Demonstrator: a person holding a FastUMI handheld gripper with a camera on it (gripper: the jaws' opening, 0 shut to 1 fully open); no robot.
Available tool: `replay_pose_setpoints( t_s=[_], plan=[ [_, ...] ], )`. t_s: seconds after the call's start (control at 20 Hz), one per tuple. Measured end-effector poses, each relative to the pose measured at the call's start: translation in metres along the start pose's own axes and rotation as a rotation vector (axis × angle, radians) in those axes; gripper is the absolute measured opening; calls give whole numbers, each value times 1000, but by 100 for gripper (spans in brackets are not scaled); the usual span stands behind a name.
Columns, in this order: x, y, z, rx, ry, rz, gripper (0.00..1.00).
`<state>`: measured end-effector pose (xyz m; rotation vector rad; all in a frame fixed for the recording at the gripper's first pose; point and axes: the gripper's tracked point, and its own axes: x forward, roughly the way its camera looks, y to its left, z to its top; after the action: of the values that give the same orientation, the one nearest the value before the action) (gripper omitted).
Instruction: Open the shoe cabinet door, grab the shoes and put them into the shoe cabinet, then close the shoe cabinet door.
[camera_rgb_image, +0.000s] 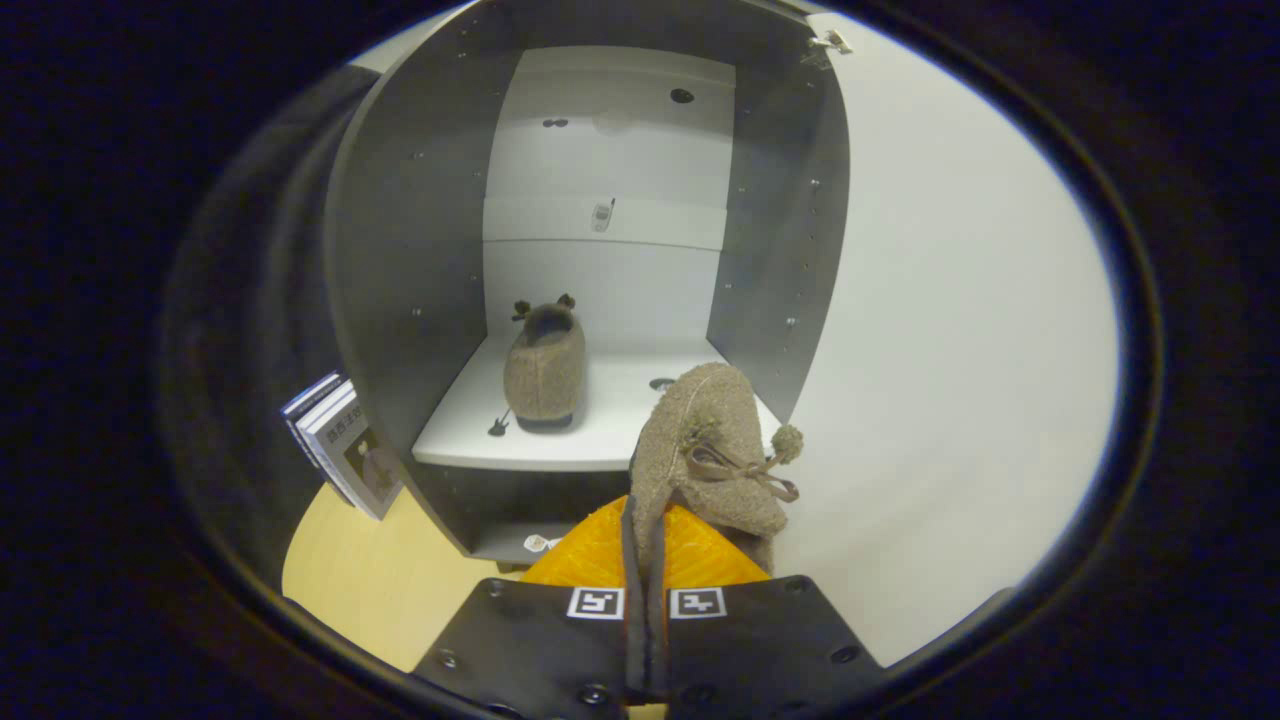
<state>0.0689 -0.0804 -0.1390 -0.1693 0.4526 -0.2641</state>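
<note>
Gripper (646, 560) fingers clamped together on the rim of a brown fuzzy shoe (712, 450), held just before the open shoe cabinet (400, 250). Second shoe (545, 365) stands on the cabinet's shelf (600, 420), beyond the fingers.

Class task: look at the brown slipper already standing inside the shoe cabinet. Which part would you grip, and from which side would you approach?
Grip the heel collar of the slipper on the shelf, coming straight in through the open front. Its heel faces outward and the rim looks thin enough to pinch. The gripper is shut on the second slipper.
</note>
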Motion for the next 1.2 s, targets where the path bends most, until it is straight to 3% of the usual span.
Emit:
replay_pose_setpoints(
  t_s=[0.65,1.2],
  plan=[
    [99,11,96,-113,-48,18,3],
    [204,2,96,-120,38,10,3]
  ],
)
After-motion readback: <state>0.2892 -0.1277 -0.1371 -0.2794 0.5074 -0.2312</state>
